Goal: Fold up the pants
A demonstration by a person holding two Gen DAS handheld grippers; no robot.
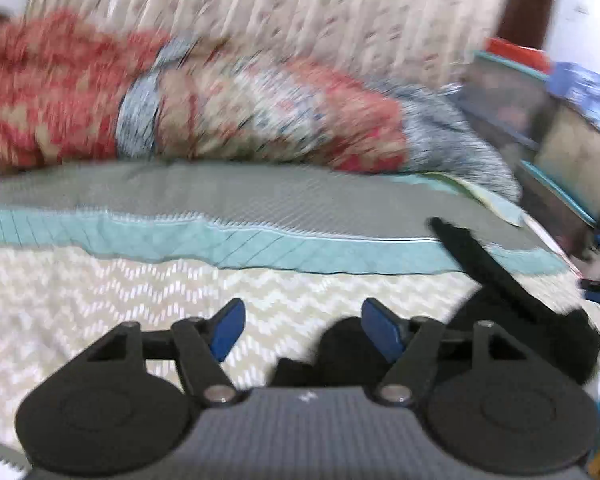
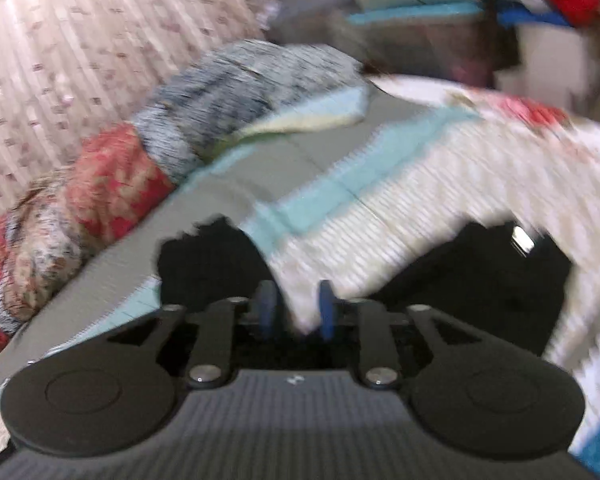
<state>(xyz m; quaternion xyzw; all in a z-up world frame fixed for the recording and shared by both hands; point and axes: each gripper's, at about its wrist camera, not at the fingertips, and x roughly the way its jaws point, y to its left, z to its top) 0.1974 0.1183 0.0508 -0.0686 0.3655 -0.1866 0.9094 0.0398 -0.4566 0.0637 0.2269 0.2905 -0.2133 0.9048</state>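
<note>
The black pants (image 1: 500, 312) lie on the bed at the lower right of the left wrist view, one strip reaching up over the bedspread. My left gripper (image 1: 303, 330) is open and empty, its blue pads (image 1: 229, 328) just left of the black cloth. In the right wrist view the black pants (image 2: 500, 280) show as dark patches on both sides. My right gripper (image 2: 296, 312) has its blue pads (image 2: 326, 308) nearly closed, with pale cloth between them; the frame is blurred, so the grip is unclear.
A cream zigzag bedspread (image 1: 100, 300) with teal and grey bands (image 1: 220, 196) covers the bed. A red patterned quilt (image 1: 60, 92) and a grey blanket (image 2: 228, 92) lie along the curtain. Stacked boxes and clothes (image 1: 572, 120) stand at the right.
</note>
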